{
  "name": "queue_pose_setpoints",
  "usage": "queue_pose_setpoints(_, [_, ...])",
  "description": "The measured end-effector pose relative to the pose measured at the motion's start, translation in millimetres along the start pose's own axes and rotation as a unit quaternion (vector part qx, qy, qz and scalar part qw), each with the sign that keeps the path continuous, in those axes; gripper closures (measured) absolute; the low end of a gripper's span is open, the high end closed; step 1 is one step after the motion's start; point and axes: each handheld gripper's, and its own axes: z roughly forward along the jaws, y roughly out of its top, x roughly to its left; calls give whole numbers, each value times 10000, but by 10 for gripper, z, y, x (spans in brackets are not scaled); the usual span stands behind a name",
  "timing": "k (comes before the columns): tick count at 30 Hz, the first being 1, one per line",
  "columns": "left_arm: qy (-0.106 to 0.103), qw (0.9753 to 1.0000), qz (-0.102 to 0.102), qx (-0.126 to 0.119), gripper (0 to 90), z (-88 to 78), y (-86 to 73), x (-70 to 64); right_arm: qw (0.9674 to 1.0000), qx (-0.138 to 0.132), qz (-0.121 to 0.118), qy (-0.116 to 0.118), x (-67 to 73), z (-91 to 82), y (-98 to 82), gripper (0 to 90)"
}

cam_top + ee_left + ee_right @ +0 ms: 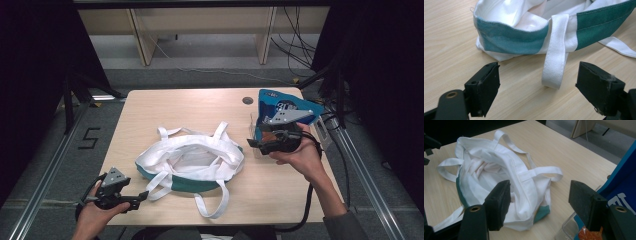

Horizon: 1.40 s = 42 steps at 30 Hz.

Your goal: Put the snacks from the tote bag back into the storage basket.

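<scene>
A white cloth tote bag (192, 160) with a green band lies crumpled in the middle of the wooden table (165, 107). My left gripper (145, 196) sits near the table's front left corner and points at the bag's strap. In the left gripper view its jaws (539, 67) stand open, with a white strap loop (555, 62) lying on the table just beyond them, untouched. My right gripper (251, 143) hovers right of the bag. Its jaws (540, 186) are open and empty, facing the bag (491, 167).
A blue package (280, 102) lies at the table's back right, behind the right gripper; it also shows in the right gripper view (624, 182). A clear plastic container (569, 230) with something orange sits under that gripper. A round cable hole (247, 100) is near the back edge.
</scene>
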Motion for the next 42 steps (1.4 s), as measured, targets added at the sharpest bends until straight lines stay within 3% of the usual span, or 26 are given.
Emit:
queue_pose_setpoints(1, [50,9999,123,19,182,-4,3,14,10000,49,-4,53,6,-4,-4,348])
queue_pose_setpoints(4, [44,9998,215,3,181,-3,13,23,10000,63,-53,47,34,15,-37,345])
queue_pose_setpoints(5, [22,9997,225,-35,182,2,17,22,9999,92,10,39,54,20,-54,344])
queue_pose_setpoints(6, [13,10000,-15,-56,182,9,12,-10,10000,72,-47,48,51,27,-69,342])
queue_pose_setpoints(8, [7,9998,194,6,182,1,23,14,9999,109,-40,41,81,25,-102,338])
queue_pose_setpoints(11, [-8,9999,161,-36,182,12,19,8,9998,168,25,122,112,29,-155,335])
queue_pose_setpoints(12, [39,9997,251,-56,182,17,22,19,9998,151,6,99,114,39,-175,331])
queue_pose_setpoints(14, [11,9998,168,-83,181,14,13,-3,9998,171,-23,97,118,49,-213,328])
queue_pose_setpoints(15, [23,9998,201,-15,182,0,8,-1,9997,195,115,95,151,54,-239,328])
queue_pose_setpoints(17, [-1,9998,210,-57,182,3,5,2,9997,207,64,130,166,61,-281,325])
queue_pose_setpoints(18, [-11,9999,100,-29,181,-1,3,-14,9997,190,91,147,190,66,-304,325])
queue_pose_setpoints(19, [1,9999,108,-25,182,-4,3,-16,9998,145,76,143,207,79,-334,324])
queue_pose_setpoints(20, [-1,9995,303,-18,181,-4,12,6,9997,176,29,179,211,79,-346,323])
queue_pose_setpoints(21, [-11,9998,167,-104,182,12,6,-17,9996,189,33,190,224,82,-364,319])
queue_pose_setpoints(22, [-28,9996,278,-31,182,2,11,-7,9997,168,-2,172,228,91,-381,318])
queue_pose_setpoints(24, [16,9996,275,69,182,-12,18,-20,9996,179,-19,224,241,109,-411,310])
queue_pose_setpoints(25, [-31,9998,173,-113,181,14,10,-32,9995,211,9,232,248,113,-425,305])
queue_pose_setpoints(27, [23,9994,332,-5,182,-2,15,-14,9994,244,107,207,269,116,-458,304])
queue_pose_setpoints(30, [25,9994,349,-7,182,-1,16,-11,9996,219,33,173,266,133,-509,299])
queue_pose_setpoints(31, [28,9994,349,-4,181,-1,16,-12,9994,253,113,200,290,136,-526,298])
queue_pose_setpoints(32, [34,9995,324,0,181,0,15,-18,9996,217,-1,205,278,148,-540,297])
queue_pose_setpoints(34, [-36,9997,234,-63,182,15,11,-28,9993,278,123,198,313,148,-567,294])
queue_pose_setpoints(36, [-38,9997,256,-33,182,10,11,-27,9992,336,110,186,323,146,-591,292])
queue_pose_setpoints(37, [3,9992,388,-22,182,11,18,-5,9992,358,26,198,310,144,-602,292])
queue_pose_setpoints(41, [-30,9995,300,-25,182,7,13,-18,9991,406,86,131,343,124,-663,291])
queue_pose_setpoints(42, [23,9991,424,-79,182,19,20,1,9990,417,56,162,344,121,-679,291])
